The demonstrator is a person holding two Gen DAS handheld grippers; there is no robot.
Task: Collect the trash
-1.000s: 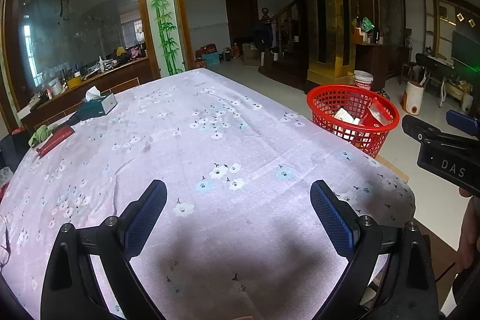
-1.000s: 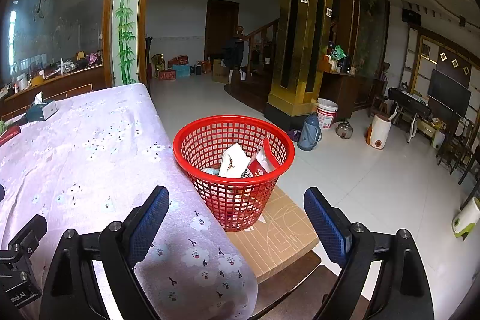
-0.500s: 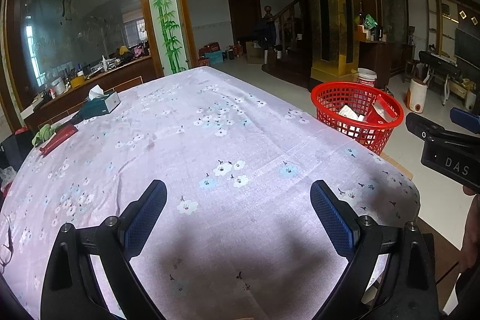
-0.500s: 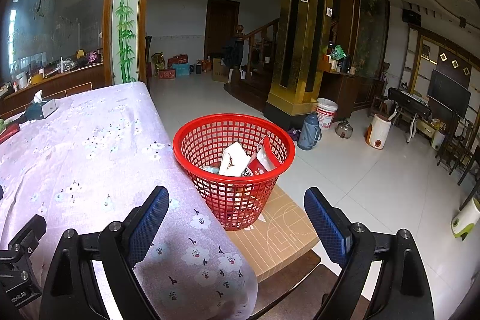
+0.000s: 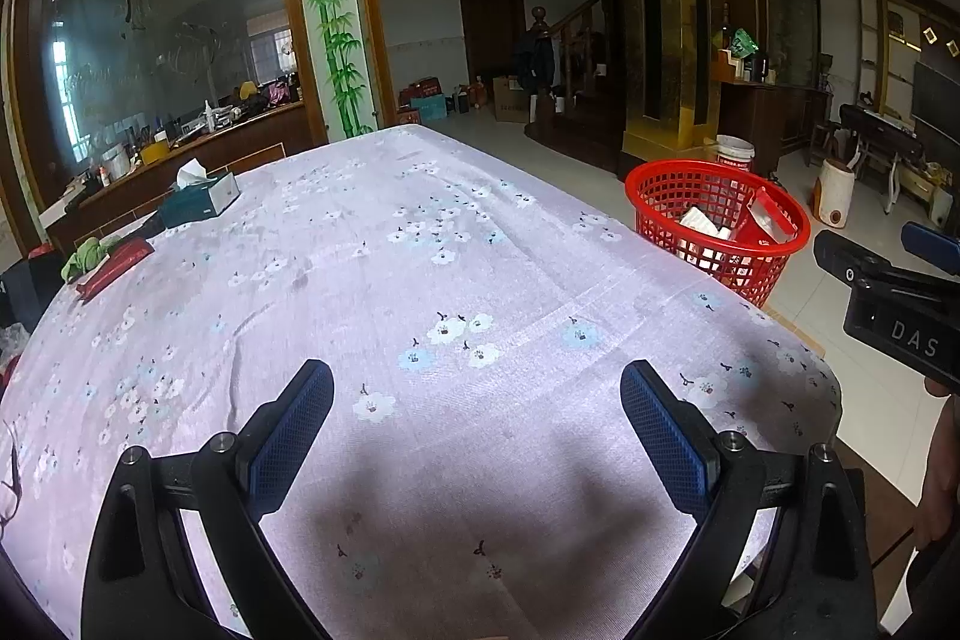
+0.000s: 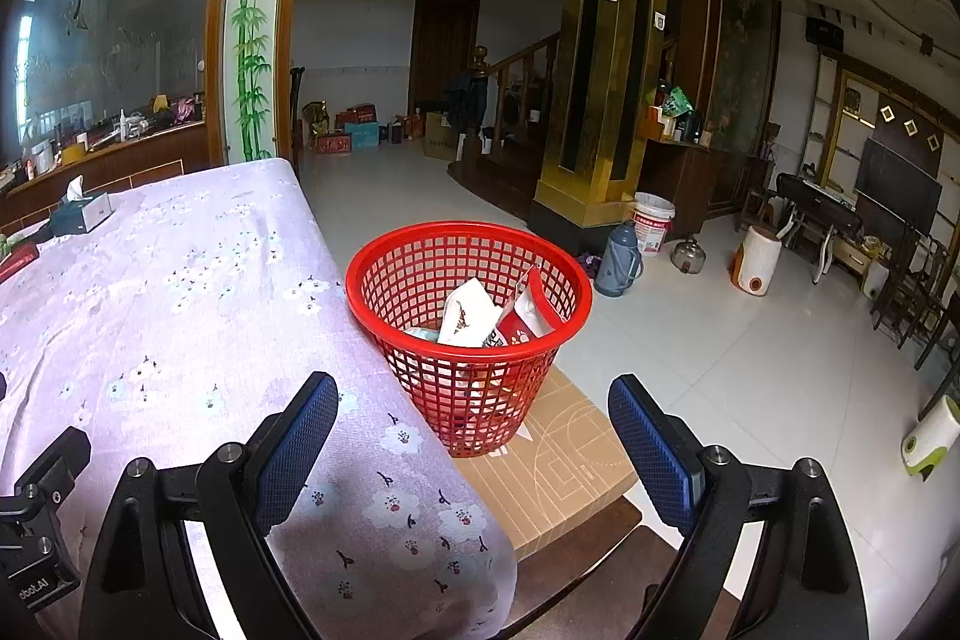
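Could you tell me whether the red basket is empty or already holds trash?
It holds trash: the red basket stands upright with white and red wrappers inside.

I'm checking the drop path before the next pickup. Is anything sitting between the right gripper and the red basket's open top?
Nothing visible does. The right gripper is open and empty, and the red basket stands right ahead on a cardboard box beside the table. Its mouth is uncovered, with wrappers already inside.

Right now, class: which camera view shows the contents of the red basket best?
The right wrist view: the red basket sits central and close, with its wrappers visible inside. The left wrist view shows it smaller, off to the right.
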